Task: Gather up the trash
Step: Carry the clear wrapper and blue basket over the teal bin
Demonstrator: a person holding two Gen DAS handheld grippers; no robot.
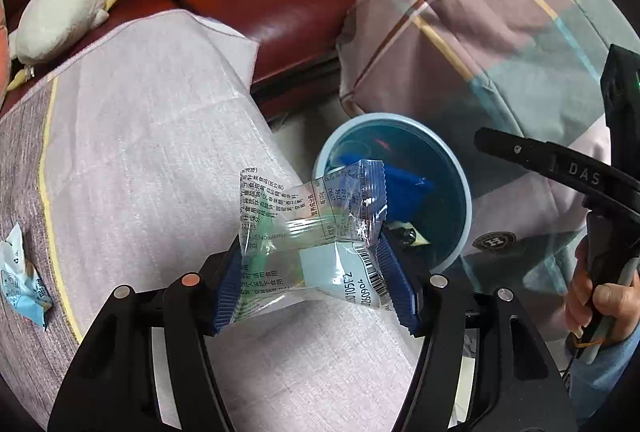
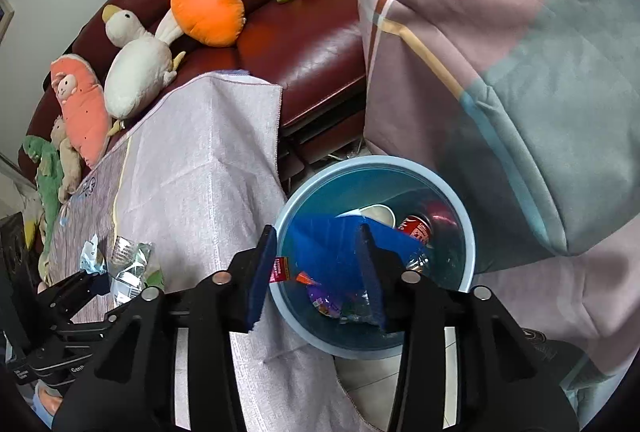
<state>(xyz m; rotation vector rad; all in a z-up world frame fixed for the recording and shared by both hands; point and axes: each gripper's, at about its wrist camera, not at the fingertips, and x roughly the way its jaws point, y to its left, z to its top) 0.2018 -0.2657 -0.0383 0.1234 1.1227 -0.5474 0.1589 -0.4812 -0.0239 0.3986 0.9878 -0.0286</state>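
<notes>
Pale cloth is draped over the desk, which stands before a dark red sofa lined with plush toys. Between the blue pads of the left gripper a clear printed wrapper is clamped, held above the cloth with the light blue bin just beyond it and to its right. Should it be let go here, it is likely to be dropped short of the rim or caught on it, being light and stiff. The right gripper is held over the bin with its jaws apart and nothing between them. Farther off to its left, crumpled wrappers are left on the desk and could be overlooked or nudged off the edge.
</notes>
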